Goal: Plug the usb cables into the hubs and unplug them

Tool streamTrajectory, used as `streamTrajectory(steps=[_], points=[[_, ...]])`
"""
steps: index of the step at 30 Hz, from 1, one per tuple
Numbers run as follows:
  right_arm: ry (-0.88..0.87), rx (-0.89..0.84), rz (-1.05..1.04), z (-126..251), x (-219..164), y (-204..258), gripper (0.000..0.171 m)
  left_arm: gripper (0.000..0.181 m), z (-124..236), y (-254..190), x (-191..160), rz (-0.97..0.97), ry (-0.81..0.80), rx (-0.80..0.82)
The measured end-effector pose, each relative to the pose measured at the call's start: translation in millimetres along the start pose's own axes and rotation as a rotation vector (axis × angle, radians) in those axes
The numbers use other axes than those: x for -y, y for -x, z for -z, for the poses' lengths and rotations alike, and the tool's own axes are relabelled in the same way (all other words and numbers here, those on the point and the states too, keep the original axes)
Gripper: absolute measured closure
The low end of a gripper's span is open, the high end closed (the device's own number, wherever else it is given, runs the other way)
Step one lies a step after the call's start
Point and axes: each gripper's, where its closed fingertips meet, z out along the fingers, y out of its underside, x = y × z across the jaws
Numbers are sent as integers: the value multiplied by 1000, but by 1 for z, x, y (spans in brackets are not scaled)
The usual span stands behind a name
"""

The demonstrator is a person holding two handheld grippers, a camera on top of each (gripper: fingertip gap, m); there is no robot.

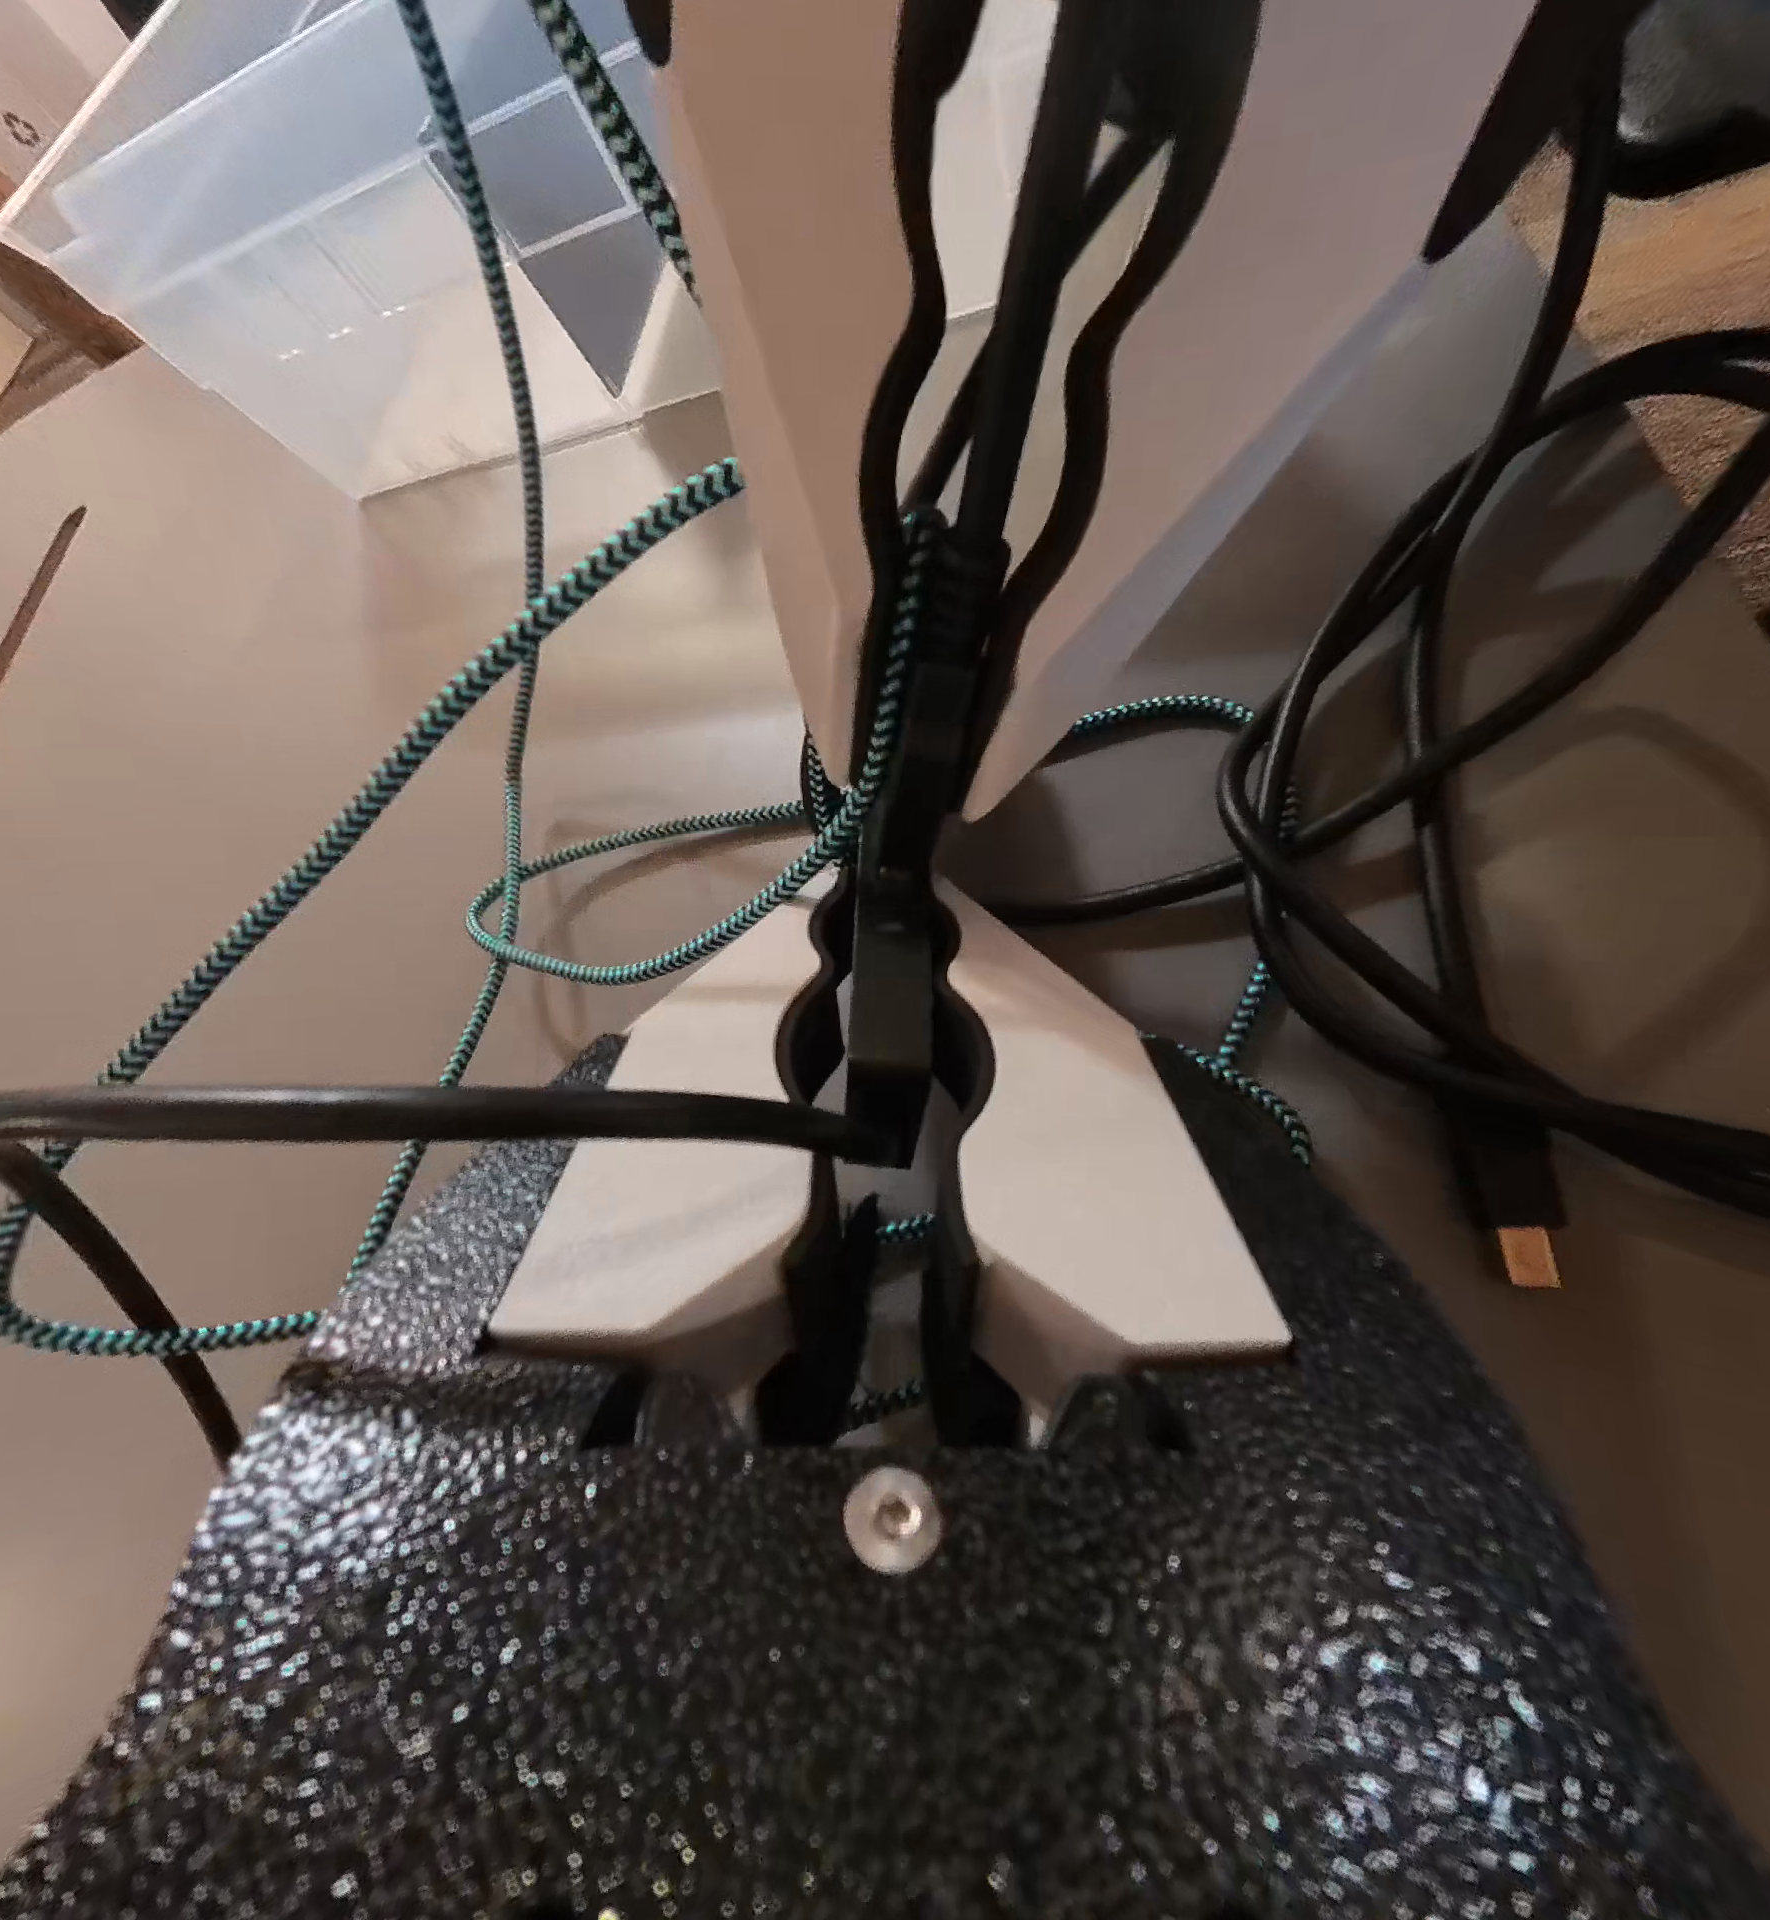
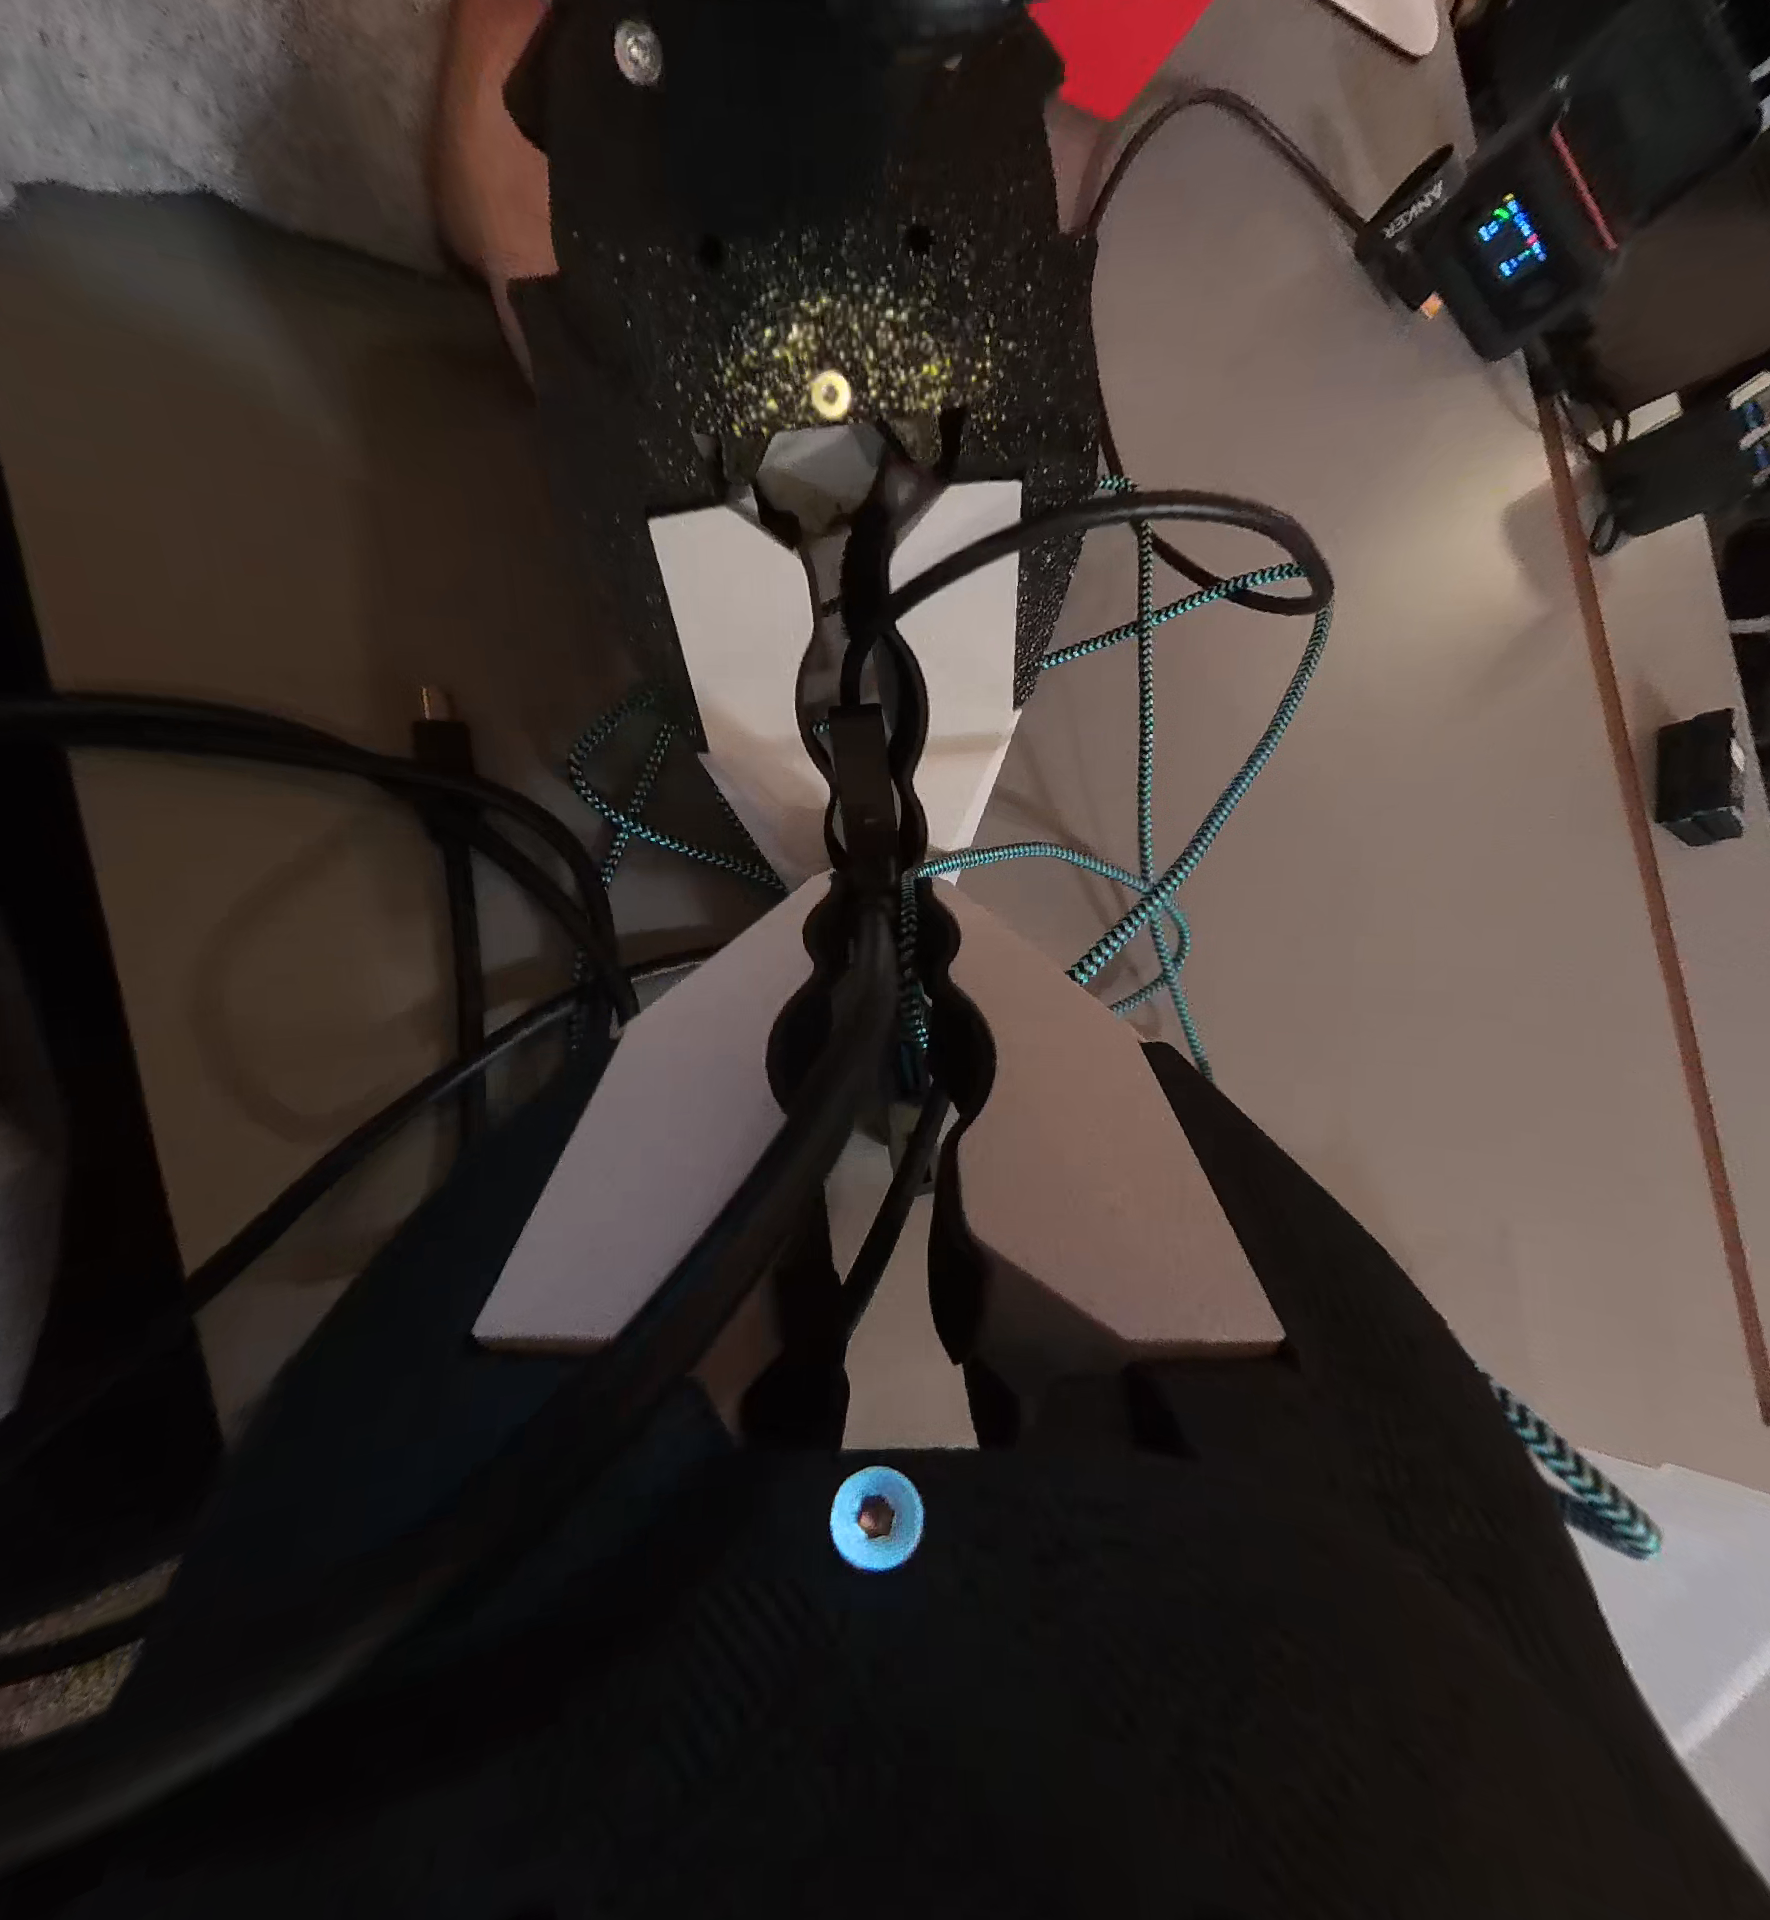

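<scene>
- Translucent plastic bins [image 1: 268, 239] stand nested at the upper left of the left wrist view — through their walls we make out inner dividers but nothing lying in them.
- Teal-and-black braided cable [image 1: 507, 686] loops loosely across the beige table [image 1: 185, 727] at left and centre; in our judgement it could snag on either tool as the two draw apart.
- At centre, our left gripper [image 1: 886, 997] is pinched on a slim black hub [image 1: 891, 1018], whose own lead [image 1: 341, 1101] curves off to the left.
- Facing it, the right gripper [image 2: 876, 935] is clamped on a black usb cable [image 2: 860, 997] just behind its plug [image 1: 948, 613]; whether the plug is seated we cannot tell. A skewed pull could bend it or slip the hub — both grips are narrow.
- At lower right, a spare connector [image 1: 1520, 1226] lies on the table among coiled black cables [image 1: 1380, 790].
</scene>
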Motion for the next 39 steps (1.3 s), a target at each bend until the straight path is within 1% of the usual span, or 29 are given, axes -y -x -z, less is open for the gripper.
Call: streamTrajectory(steps=[8, 12, 14, 15, 17, 18, 22, 23, 25, 26, 27, 30, 32, 33, 39], points=[[49, 96, -6, -5, -1, 0, 161, 174, -2, 0, -2, 37, 24, -6], [17, 123, -28, -6, -1, -1, 161, 174, -2, 0, -2, 63, 24, -24], [-17, 99, -20, -4, 1, -3, 159, 173, -1, -1, 0, 61, 8, -33], [-33, 80, -23, -2, 2, -5, 156, 173, -1, -2, 1, 56, 1, -32], [-69, 63, -56, 4, 6, -4, 129, 173, 0, -1, 1, 45, -2, -21], [-95, 50, -67, 10, 8, -6, 121, 173, 0, -1, 1, 36, -1, -19], [-198, -47, -42, 40, 18, -21, 124, 173, 0, -2, 2, 53, -4, -34], [-203, -32, -36, 45, 18, -19, 128, 173, 0, -2, 2, 57, -6, -41], [-174, 66, -43, 46, 16, -7, 136, 173, 0, -4, 2, 55, -9, -51], [-176, 88, -48, 45, 18, -5, 140, 173, 0, -4, 2, 54, -10, -55], [-184, 96, -49, 44, 21, -4, 140, 173, 0, -5, 3, 51, -12, -57], [-116, 122, -24, 31, 19, -2, 142, 173, 0, -6, 3, 44, -11, -59], [-40, 141, 20, 22, 14, 0, 159, 173, 0, -6, 3, 38, -12, -60], [1, 136, 47, 18, 11, -2, 164, 173, 0, -6, 2, 35, -8, -59], [145, 206, 111, 16, 5, 0, 165, 174, -1, -7, 3, 42, -1, -48]])
